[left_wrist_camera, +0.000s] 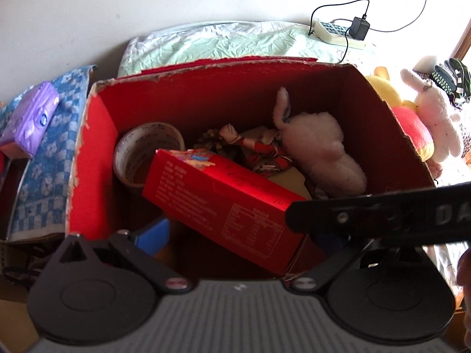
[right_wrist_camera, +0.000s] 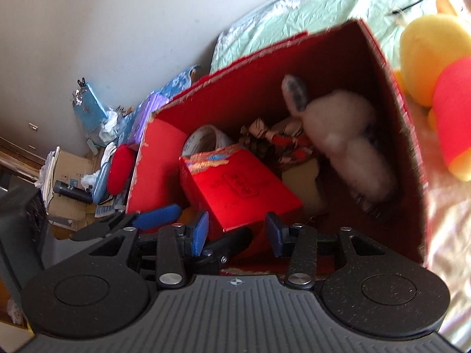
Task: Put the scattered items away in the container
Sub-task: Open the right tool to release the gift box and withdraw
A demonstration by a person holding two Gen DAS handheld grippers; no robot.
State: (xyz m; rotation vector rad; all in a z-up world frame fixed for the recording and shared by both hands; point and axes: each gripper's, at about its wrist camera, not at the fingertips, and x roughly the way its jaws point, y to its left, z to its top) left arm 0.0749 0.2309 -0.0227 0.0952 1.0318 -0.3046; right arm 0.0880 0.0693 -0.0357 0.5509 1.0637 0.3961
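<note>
The red cardboard box (left_wrist_camera: 94,158) on the bed already holds a smaller red carton (left_wrist_camera: 223,197), a tape roll (left_wrist_camera: 141,150), a figure and a white plush rabbit (left_wrist_camera: 321,147). A yellow plush (right_wrist_camera: 426,58) and another white rabbit (left_wrist_camera: 435,117) lie outside, still unsorted. The right gripper (right_wrist_camera: 238,232) hangs spread and empty over the box; the left gripper (left_wrist_camera: 235,235) looks spread too.

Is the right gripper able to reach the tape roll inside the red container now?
Probably not directly. The right gripper, open, hangs over the container's near edge, and the red box lies tilted between it and the tape roll, covering part of the roll.
</note>
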